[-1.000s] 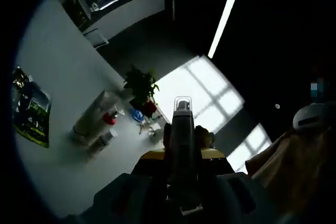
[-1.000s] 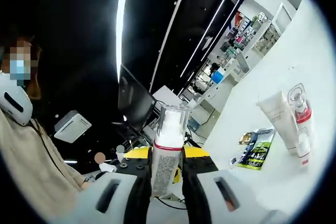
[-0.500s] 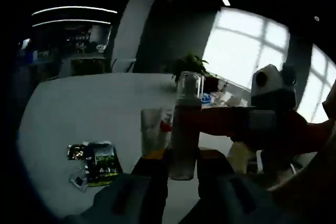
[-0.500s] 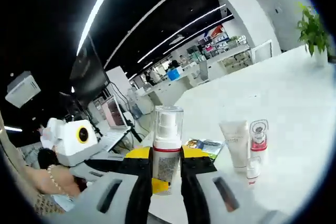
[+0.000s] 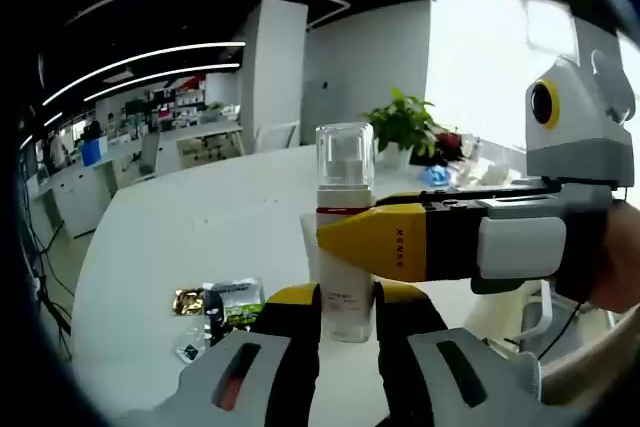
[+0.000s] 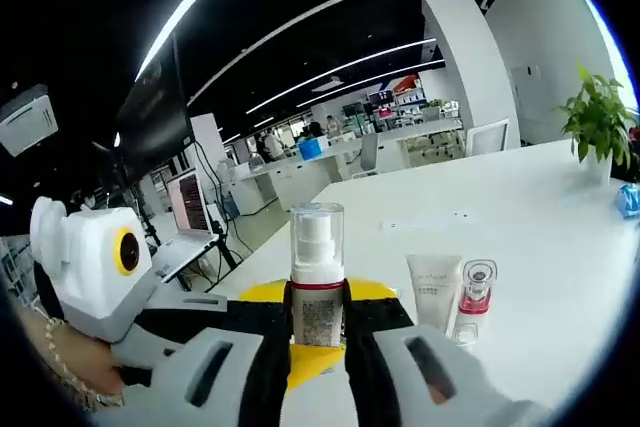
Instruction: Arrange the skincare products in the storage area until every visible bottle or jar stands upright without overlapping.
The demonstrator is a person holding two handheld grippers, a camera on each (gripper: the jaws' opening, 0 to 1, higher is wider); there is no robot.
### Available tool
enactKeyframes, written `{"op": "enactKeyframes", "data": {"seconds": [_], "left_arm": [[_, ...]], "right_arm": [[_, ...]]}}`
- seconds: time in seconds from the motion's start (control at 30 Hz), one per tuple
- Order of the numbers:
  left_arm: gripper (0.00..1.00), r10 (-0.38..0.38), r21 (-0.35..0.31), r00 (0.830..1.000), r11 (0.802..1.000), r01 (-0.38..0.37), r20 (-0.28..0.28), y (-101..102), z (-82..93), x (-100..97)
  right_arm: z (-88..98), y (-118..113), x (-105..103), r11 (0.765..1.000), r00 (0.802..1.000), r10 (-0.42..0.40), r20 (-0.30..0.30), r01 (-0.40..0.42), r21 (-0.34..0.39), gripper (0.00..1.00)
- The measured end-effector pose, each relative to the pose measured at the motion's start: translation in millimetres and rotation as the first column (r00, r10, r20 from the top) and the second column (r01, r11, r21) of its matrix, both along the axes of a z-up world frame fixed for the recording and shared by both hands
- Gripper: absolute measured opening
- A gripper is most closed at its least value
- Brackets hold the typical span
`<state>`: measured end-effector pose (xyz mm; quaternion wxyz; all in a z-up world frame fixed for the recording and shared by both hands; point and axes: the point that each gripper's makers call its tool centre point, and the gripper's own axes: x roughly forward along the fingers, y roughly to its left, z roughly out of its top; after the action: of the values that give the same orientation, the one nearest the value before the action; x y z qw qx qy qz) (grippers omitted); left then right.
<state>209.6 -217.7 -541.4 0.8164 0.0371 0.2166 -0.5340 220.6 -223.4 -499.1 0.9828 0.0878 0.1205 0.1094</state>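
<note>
A white pump bottle (image 6: 318,277) with a clear cap and a red band is held upright above the white table (image 6: 540,217); its contents cannot be told. It is pinched between the jaws of both the left gripper (image 5: 348,312) and the right gripper (image 6: 317,332), which meet crosswise. A white tube (image 6: 434,290) and a small red-collared bottle (image 6: 473,292) are stood just beside each other on the table, and flat sachets (image 5: 218,302) are seen lying nearby.
</note>
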Motion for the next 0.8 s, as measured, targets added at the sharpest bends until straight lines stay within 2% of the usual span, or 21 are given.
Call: {"op": "enactKeyframes", "data": {"seconds": [0.03,0.07,0.1,0.17,0.2,0.23,0.27,0.33,0.4,0.43,0.47,0.5,0.57,0.6,0.63,0.67,0.7,0.77,0.8], "left_arm": [[0.15,-0.042,-0.016,0.999,0.999,0.041,-0.011,-0.6,0.9,-2.1],[0.15,-0.074,-0.038,0.997,0.997,0.074,-0.015,-1.0,4.3,-3.6],[0.15,-0.107,-0.048,0.994,0.993,0.106,-0.038,1.6,6.3,-4.6],[0.15,-0.213,-0.085,0.975,0.974,0.208,-0.056,2.0,14.7,-12.7],[0.15,-0.239,-0.070,0.970,0.969,0.235,-0.042,3.4,16.0,-13.3],[0.15,-0.290,-0.051,0.957,0.956,0.288,-0.027,3.8,18.2,-17.0],[0.15,-0.304,-0.052,0.952,0.952,0.302,-0.036,4.7,19.7,-16.5],[0.15,-0.360,-0.116,0.929,0.930,0.350,-0.082,3.8,28.6,-20.4],[0.15,-0.439,-0.163,0.889,0.894,0.418,-0.128,6.1,34.7,-27.4],[0.15,-0.467,-0.175,0.873,0.880,0.442,-0.140,7.4,37.3,-30.0],[0.15,-0.503,-0.193,0.853,0.858,0.476,-0.135,9.9,41.6,-32.0],[0.15,-0.545,-0.206,0.823,0.834,0.512,-0.159,12.4,44.6,-38.5],[0.15,-0.577,-0.181,0.809,0.812,0.555,-0.109,15.9,47.2,-38.0],[0.15,-0.614,-0.180,0.780,0.787,0.591,-0.123,20.0,49.5,-43.4],[0.15,-0.632,-0.187,0.768,0.771,0.609,-0.104,20.6,53.4,-45.3],[0.15,-0.660,-0.190,0.747,0.746,0.638,-0.083,22.4,57.6,-48.8],[0.15,-0.674,-0.183,0.735,0.733,0.655,-0.068,23.4,59.5,-50.5],[0.15,-0.711,-0.192,0.703,0.694,0.694,-0.025,23.4,66.2,-56.1],[0.15,-0.718,-0.191,0.696,0.683,0.705,-0.002,22.8,68.1,-57.2]], "right_arm": [[0.5,-1.9,-1.6,1.000,1.000,0.004,-0.003,-0.004,-0.002,0.19],[6.2,0.9,-2.2,0.999,0.998,0.054,0.033,-0.054,-0.003,0.19],[8.2,4.6,-4.3,0.994,0.993,0.107,0.041,-0.106,-0.008,0.19],[15.6,6.8,-7.6,0.984,0.982,0.176,0.069,-0.176,-0.001,0.21],[17.6,8.5,-9.7,0.977,0.974,0.214,0.068,-0.215,0.000,0.22],[18.9,8.5,-9.9,0.973,0.971,0.229,0.069,-0.229,-0.009,0.22],[20.9,11.6,-11.2,0.965,0.963,0.261,0.074,-0.261,-0.009,0.23],[29.1,13.4,-13.1,0.950,0.945,0.310,0.105,-0.312,0.007,0.23],[34.4,16.6,-18.7,0.919,0.914,0.392,0.105,-0.394,0.001,0.24],[38.0,19.5,-22.5,0.897,0.892,0.439,0.107,-0.441,-0.008,0.24],[41.6,20.9,-24.4,0.885,0.879,0.462,0.115,-0.465,-0.008,0.24],[44.6,26.5,-30.2,0.857,0.851,0.513,0.113,-0.516,-0.002,0.24],[47.6,27.8,-32.7,0.840,0.833,0.541,0.114,-0.542,-0.025,0.23],[49.9,34.0,-38.8,0.809,0.804,0.585,0.105,-0.588,-0.008,0.23],[51.1,34.8,-39.7,0.804,0.799,0.592,0.108,-0.595,-0.005,0.23],[55.1,38.7,-42.5,0.788,0.783,0.610,0.119,-0.615,0.007,0.22],[57.1,41.1,-44.0,0.779,0.774,0.621,0.123,-0.627,0.010,0.22],[58.0,45.9,-44.6,0.772,0.766,0.632,0.115,-0.636,-0.004,0.25],[58.5,48.1,-44.5,0.769,0.764,0.636,0.112,-0.639,-0.013,0.25]]}}
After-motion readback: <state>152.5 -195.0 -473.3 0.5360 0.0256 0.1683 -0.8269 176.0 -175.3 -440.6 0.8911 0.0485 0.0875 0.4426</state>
